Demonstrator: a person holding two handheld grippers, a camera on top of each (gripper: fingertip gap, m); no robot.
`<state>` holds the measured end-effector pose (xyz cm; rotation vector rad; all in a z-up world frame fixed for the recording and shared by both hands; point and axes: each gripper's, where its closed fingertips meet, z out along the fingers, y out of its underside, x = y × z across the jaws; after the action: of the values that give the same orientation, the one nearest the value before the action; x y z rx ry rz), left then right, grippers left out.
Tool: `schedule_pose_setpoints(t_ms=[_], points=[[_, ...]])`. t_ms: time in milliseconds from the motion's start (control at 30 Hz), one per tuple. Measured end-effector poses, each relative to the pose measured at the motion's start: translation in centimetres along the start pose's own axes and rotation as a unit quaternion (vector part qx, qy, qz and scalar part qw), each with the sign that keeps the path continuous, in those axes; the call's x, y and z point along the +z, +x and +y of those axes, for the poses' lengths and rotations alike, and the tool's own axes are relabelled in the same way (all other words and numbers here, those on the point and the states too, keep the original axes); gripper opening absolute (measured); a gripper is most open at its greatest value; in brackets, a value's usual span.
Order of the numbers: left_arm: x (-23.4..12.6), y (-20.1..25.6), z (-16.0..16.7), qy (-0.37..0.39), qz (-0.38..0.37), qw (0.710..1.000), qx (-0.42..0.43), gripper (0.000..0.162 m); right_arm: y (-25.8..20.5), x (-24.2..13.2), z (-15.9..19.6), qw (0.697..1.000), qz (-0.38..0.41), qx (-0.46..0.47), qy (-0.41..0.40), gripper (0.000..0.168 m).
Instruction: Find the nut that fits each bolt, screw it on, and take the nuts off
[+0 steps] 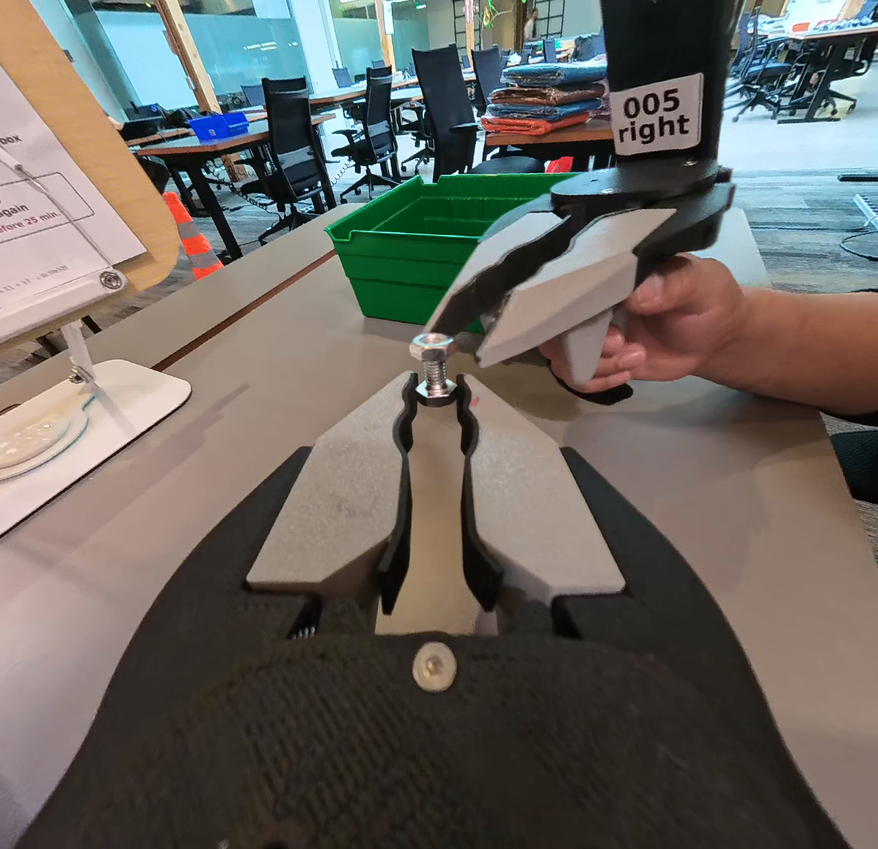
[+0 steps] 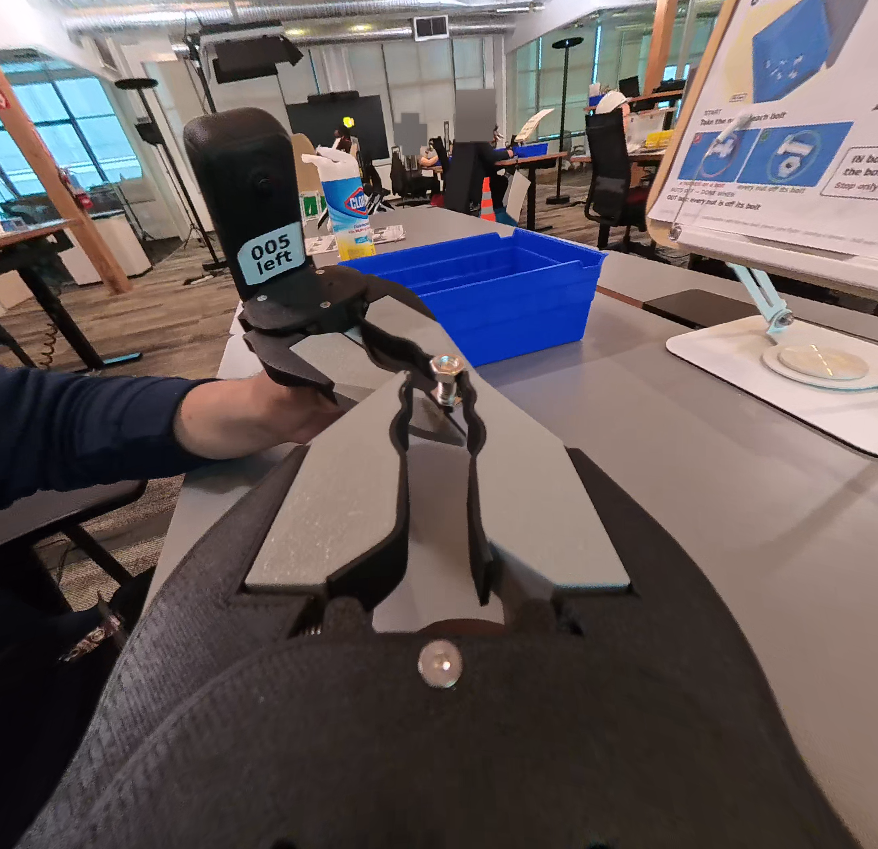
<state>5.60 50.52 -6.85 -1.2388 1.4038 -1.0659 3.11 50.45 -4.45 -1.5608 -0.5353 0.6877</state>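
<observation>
My left gripper [image 1: 436, 385] is shut on the hex head of a silver bolt [image 1: 434, 375] and holds it upright above the grey table [image 1: 285, 351], thread up. A silver nut [image 1: 432, 344] sits on the top end of the thread. My right gripper [image 1: 461, 349] comes in from the upper right, with one fingertip at the nut's side. In the right wrist view the nut [image 2: 446, 365] lies between the tips of the right gripper [image 2: 437, 378], against the right finger, with a gap to the left one. The jaws stand slightly apart.
A green bin [image 1: 404, 265] stands behind the bolt in the left wrist view. A blue bin [image 2: 499, 294] stands behind it in the right wrist view. An instruction board on a white stand [image 2: 784, 113] is beside them, and a wipes canister [image 2: 349, 213] stands further back. My left and right fingertips are right by each other.
</observation>
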Motion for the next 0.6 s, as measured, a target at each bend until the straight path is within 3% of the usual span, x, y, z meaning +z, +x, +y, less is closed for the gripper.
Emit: schedule_pose_setpoints(t_ms=[300, 600], points=[[1.1, 1.9, 0.8, -0.021, 0.026, 0.999, 0.021, 0.014, -0.4, 0.9, 0.6, 1.000, -0.005, 0.006, -0.004, 0.021], [0.1, -0.1, 0.2, -0.005, -0.001, 1.000, -0.005, 0.014, 0.6, -0.2, -0.3, 1.000, 0.008, 0.018, 0.015, 0.017]])
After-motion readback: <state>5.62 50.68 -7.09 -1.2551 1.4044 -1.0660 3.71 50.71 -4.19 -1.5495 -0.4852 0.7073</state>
